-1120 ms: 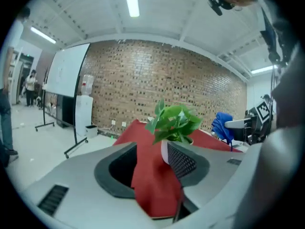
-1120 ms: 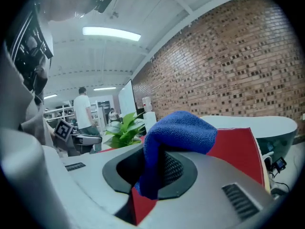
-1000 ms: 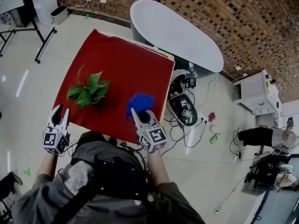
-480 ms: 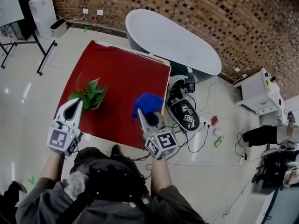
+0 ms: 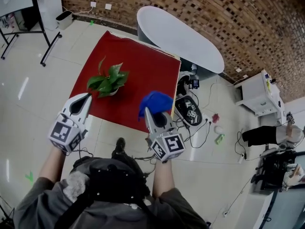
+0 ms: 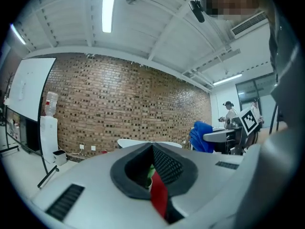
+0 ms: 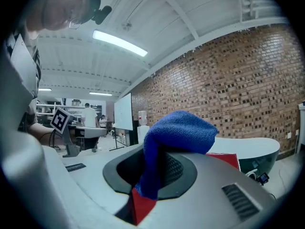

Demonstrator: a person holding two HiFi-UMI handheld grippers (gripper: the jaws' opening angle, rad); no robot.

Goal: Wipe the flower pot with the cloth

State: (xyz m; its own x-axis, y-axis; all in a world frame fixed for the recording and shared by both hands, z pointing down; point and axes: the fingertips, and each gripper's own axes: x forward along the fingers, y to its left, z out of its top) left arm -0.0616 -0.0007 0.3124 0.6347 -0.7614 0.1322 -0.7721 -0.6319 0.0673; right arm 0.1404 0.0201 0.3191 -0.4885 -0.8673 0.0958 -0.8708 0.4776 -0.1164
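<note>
A small green plant in a white flower pot (image 5: 111, 92) stands on the red table (image 5: 143, 66), near its left front part. My left gripper (image 5: 87, 96) is raised in front of the pot, left of it in the head view, jaws shut with nothing between them. In the left gripper view only a sliver of the plant (image 6: 150, 175) shows past the closed pads (image 6: 164, 166). My right gripper (image 5: 151, 109) is held up over the table's front right corner, shut on a blue cloth (image 5: 155, 100). The bunched cloth (image 7: 178, 132) drapes over its jaws.
A white oval tub (image 5: 181, 37) stands behind the table against the brick wall. Cables and a black device (image 5: 188, 111) lie on the floor right of the table. A white cabinet (image 5: 257, 94) is farther right, and a stand's legs (image 5: 47, 46) are at the left.
Both grippers have risen toward the camera. The left jaws, open a second ago, have closed on nothing. The cloth stays in the right gripper.
</note>
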